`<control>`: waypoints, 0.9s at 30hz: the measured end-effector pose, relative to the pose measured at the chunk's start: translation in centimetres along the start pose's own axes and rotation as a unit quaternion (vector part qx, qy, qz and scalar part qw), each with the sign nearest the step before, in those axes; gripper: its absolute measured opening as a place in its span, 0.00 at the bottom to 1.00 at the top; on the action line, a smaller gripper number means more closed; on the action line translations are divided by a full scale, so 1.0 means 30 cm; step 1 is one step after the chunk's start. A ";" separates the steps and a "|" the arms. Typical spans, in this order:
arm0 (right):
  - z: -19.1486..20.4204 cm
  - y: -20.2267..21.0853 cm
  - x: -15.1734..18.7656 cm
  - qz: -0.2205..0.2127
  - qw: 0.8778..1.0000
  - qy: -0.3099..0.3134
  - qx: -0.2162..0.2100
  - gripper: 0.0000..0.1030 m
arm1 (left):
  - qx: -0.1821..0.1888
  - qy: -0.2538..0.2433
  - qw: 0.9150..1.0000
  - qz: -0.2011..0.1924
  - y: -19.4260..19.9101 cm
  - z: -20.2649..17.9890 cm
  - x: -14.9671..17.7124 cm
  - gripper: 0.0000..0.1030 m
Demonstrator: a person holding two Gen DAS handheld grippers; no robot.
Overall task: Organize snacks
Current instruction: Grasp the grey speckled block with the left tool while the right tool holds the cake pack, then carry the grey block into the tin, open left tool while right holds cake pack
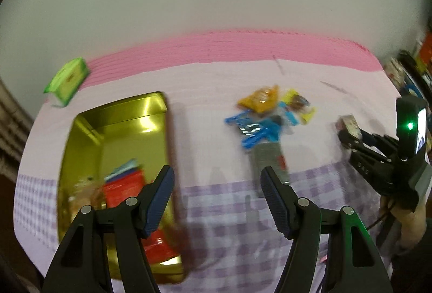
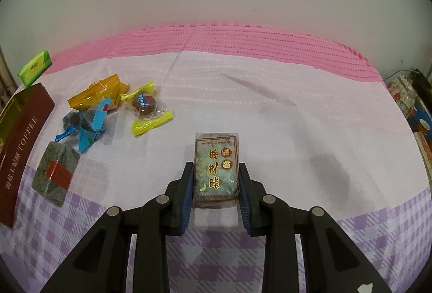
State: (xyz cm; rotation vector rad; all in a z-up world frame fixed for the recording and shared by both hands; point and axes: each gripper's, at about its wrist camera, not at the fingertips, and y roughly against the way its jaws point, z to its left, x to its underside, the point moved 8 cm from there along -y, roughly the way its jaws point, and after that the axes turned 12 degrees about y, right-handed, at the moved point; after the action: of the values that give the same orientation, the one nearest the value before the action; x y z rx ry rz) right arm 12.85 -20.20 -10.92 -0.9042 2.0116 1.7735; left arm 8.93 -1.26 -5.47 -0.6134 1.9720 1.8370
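The sesame bar is clamped lengthwise in the right gripper; the gold tin lies far to its left, under the left gripper, held wide and empty.

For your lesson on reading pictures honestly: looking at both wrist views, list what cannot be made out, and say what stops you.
- Gold tin, left wrist view: contents smeared by motion blur and partly covered by the left gripper.
- Snack pile, left wrist view: blurred, so the wrappers cannot be counted.
- Brown toffee box, right wrist view: cut off by the left edge.
- Green packet, right wrist view: print too small.
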 end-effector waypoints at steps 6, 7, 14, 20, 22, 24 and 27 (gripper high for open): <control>-0.005 -0.001 0.005 -0.001 1.000 -0.004 -0.002 0.27 | 0.021 -0.008 0.999 0.031 -0.090 -0.097 0.024 0.65; -0.007 -0.001 0.007 -0.001 1.000 -0.004 -0.003 0.27 | 0.021 -0.007 0.999 0.036 -0.102 -0.105 0.028 0.65; -0.010 -0.003 0.009 -0.001 1.000 -0.005 -0.006 0.28 | 0.026 0.005 0.998 0.059 -0.190 -0.148 0.022 0.65; -0.009 -0.003 0.008 -0.001 1.000 -0.006 -0.006 0.28 | 0.026 0.027 0.996 0.080 -0.257 -0.151 0.027 0.60; -0.009 -0.003 0.008 -0.001 1.000 -0.005 -0.006 0.28 | 0.027 0.026 0.996 0.083 -0.266 -0.155 0.033 0.55; -0.008 -0.003 0.008 -0.001 1.000 -0.006 -0.006 0.28 | 0.030 0.021 0.996 0.085 -0.269 -0.160 0.038 0.47; -0.009 -0.003 0.008 -0.001 1.000 -0.006 -0.006 0.28 | 0.037 0.016 0.995 0.090 -0.266 -0.164 0.049 0.37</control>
State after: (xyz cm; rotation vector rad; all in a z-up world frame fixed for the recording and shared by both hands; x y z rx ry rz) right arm 12.79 -20.52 -11.08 -0.8971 1.9940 1.7869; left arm 12.20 -6.67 -12.53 -0.4586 2.1690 1.8571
